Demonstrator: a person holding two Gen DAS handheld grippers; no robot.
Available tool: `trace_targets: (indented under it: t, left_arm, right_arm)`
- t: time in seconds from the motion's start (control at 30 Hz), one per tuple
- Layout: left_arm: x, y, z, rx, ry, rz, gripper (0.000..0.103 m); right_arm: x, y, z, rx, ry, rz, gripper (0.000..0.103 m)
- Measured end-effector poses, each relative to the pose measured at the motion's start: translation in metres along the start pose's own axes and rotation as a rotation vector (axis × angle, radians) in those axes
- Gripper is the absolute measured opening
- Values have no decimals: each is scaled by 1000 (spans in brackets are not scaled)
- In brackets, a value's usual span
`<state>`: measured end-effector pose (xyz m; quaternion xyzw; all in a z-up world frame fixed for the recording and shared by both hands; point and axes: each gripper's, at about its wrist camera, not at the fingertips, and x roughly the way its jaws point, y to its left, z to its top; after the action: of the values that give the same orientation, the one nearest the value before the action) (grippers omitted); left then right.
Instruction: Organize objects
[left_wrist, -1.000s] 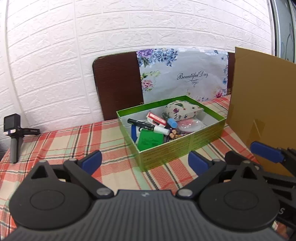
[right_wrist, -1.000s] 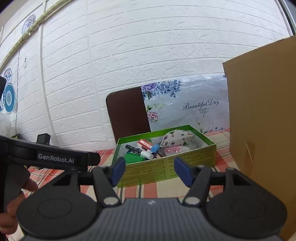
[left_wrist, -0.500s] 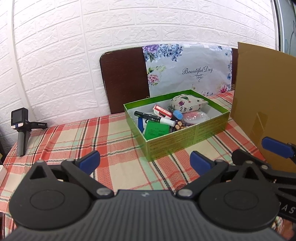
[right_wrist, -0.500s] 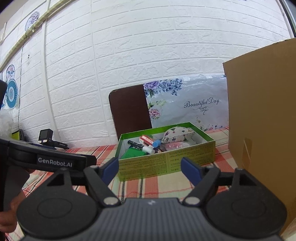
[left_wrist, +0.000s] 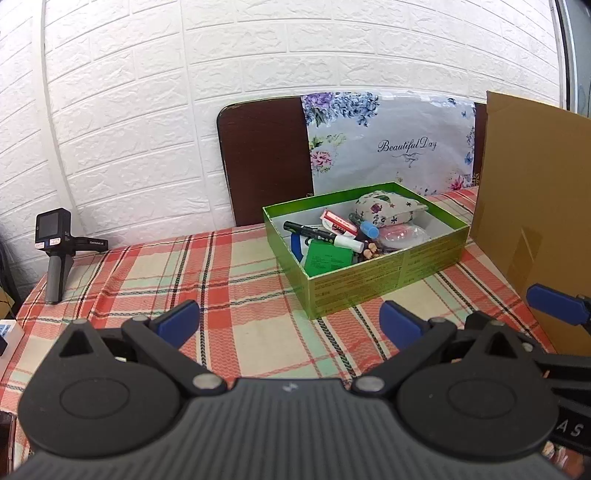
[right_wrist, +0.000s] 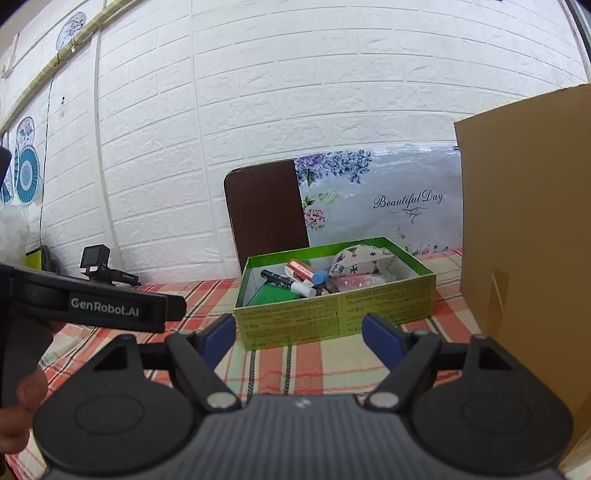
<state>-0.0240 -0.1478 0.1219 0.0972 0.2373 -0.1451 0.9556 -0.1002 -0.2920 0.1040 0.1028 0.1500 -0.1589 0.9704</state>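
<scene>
An open green box (left_wrist: 388, 284) stands on the plaid tablecloth (left_wrist: 221, 277). It holds a floral pouch (left_wrist: 388, 205), a black marker (left_wrist: 306, 232), a green booklet (left_wrist: 327, 258), a small red-and-white pack (left_wrist: 338, 223) and a pink packet (left_wrist: 400, 234). My left gripper (left_wrist: 290, 321) is open and empty, short of the box's near corner. My right gripper (right_wrist: 301, 334) is also open with nothing between its fingers, facing the box's (right_wrist: 332, 310) long front wall. One blue pad (left_wrist: 557, 304) of the right gripper shows in the left wrist view.
A tall cardboard box (left_wrist: 535, 203) stands close on the right. A small camera on a grip stand (left_wrist: 55, 236) sits at the table's left edge. A brown board (left_wrist: 266, 162) and a floral bag (left_wrist: 388, 147) lean on the brick wall. A hand (right_wrist: 22, 398) holds the left gripper.
The right gripper's fingers have spread wider apart. Both views have shifted only slightly; the box and its contents lie as before.
</scene>
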Motion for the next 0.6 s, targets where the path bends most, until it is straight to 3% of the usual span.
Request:
trace_targets:
  t: [0.27,0.6]
  left_arm:
    - [2,-1,-4,11,16,18,103]
    - [11,9,-7,-39,88,61,103]
  right_arm:
    - [2,-1,-3,6,24,-15,88]
    - [7,-3,-7,26,60,-9,89]
